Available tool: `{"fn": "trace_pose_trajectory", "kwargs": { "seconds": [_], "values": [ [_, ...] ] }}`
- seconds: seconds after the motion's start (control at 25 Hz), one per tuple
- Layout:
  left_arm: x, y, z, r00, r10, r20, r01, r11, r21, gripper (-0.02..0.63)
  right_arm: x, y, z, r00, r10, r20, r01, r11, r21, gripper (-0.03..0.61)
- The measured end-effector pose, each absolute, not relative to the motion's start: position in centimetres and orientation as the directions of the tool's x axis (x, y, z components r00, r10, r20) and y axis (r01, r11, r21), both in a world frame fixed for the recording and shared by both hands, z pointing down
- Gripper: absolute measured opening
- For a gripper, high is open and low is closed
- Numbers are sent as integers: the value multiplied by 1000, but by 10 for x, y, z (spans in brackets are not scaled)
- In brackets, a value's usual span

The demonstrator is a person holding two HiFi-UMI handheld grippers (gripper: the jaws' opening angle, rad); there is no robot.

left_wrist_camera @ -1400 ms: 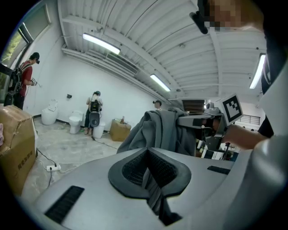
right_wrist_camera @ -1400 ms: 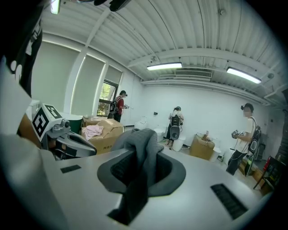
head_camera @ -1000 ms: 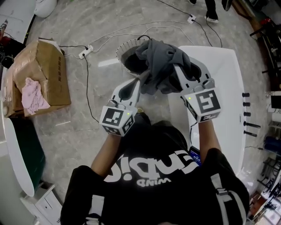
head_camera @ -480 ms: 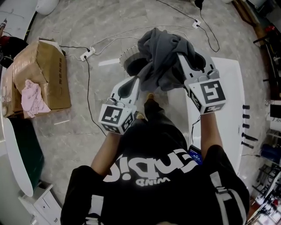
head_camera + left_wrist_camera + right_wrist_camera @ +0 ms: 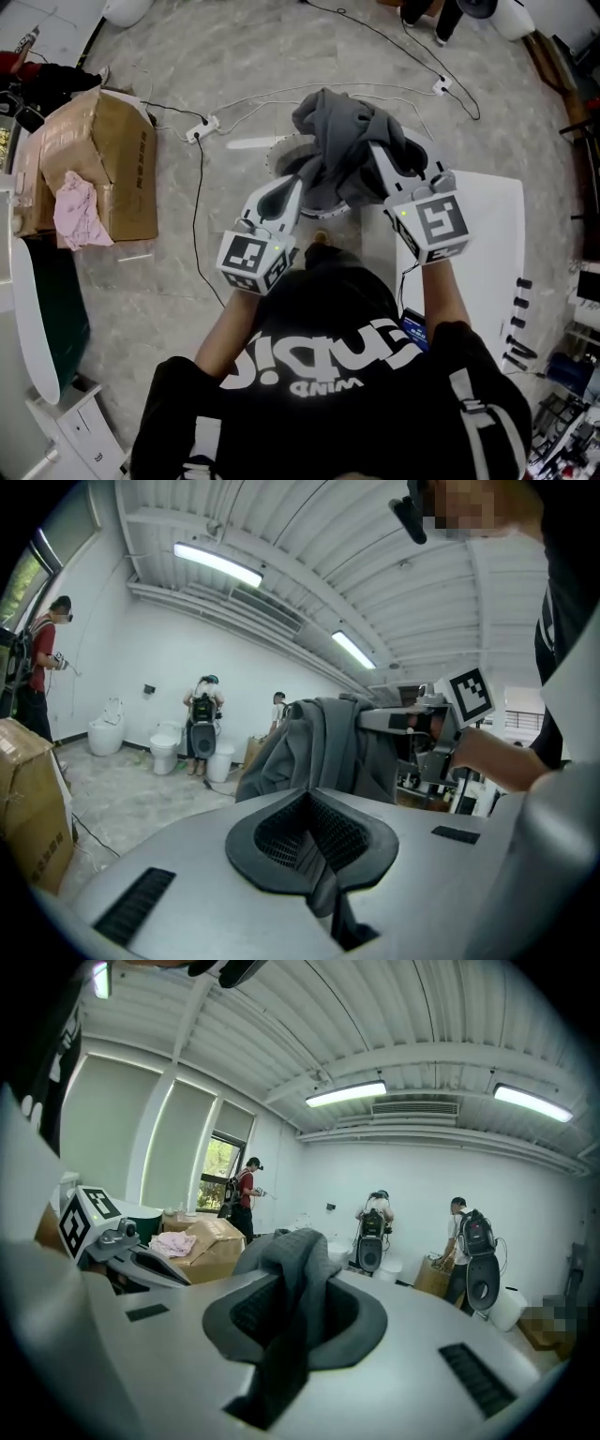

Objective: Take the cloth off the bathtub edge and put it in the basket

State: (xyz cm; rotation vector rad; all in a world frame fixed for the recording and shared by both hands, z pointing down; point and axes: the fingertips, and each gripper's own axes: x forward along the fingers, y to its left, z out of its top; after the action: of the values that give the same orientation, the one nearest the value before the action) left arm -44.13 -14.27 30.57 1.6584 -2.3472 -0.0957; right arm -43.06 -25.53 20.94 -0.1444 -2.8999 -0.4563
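1. Counts in the head view, from nine o'clock round to three: one cardboard box with one pink rag lying in it, one white power strip on its cable, one left gripper, one basket, one grey cloth, one right gripper, one white bathtub.
2. In the right gripper view, three people stand by the far wall. One in a red top is at ten o'clock and two with black backpacks stand towards two o'clock. The left gripper view shows two toilets against that wall.
3. Most of the basket is hidden. The cloth and the left gripper cover it, leaving only a stretch of ribbed white rim at its ten o'clock side and a little of the dark inside.
4. The bathtub is cut off by the person's right arm and shoulder. The small black pieces at four o'clock are too small to make out.
5. The cloth hangs bunched at twelve o'clock, raised between the two grippers and over the basket. It is clear of the bathtub, which lies at its four o'clock. Whether its lower folds touch the basket cannot be told.
6. The left gripper's jaws are pressed together on a thin fold of the cloth.
7. The right gripper's jaws pinch a thicker fold, which runs down between the pads.
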Motion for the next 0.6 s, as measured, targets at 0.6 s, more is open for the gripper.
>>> {"fn": "trace_pose_trajectory", "kwargs": {
  "seconds": [0.6],
  "values": [
    [-498, -166, 320, -354, -903, 244, -888, 407, 215, 11, -498, -278, 252, -945, 139, 296, 211, 952, 224, 55]
  ]
}}
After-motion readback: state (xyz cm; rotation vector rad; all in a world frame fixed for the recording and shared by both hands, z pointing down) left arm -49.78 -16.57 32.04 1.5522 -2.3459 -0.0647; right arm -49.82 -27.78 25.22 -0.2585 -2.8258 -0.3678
